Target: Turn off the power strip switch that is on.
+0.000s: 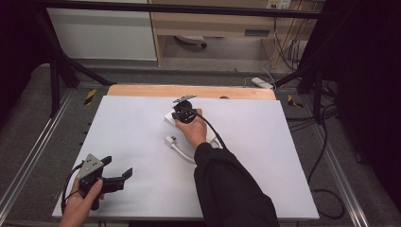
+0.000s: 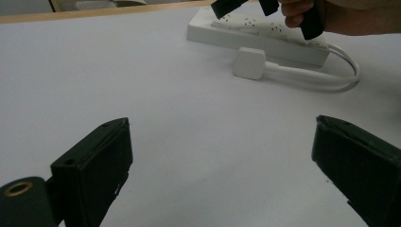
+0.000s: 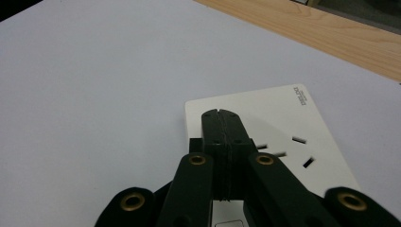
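A white table (image 1: pixel 118 142) edged in wood stands on grey carpet (image 1: pixel 28 109) before a wooden cabinet (image 1: pixel 213 23).

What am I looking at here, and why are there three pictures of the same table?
There is no machine here: a person sits at a table covered with a white sheet and holds a hand tool with a two-jaw claw in each hand. The high view looks down from above. The other two pictures come from small cameras riding on the tools, looking along their black jaws.

The left claw rests near the table's front corner, jaws wide apart, holding nothing. The right claw has its jaws shut together, with nothing between them, right over a white power strip. Whether it touches the strip I cannot tell. The strip's white plug and cable lie beside it.
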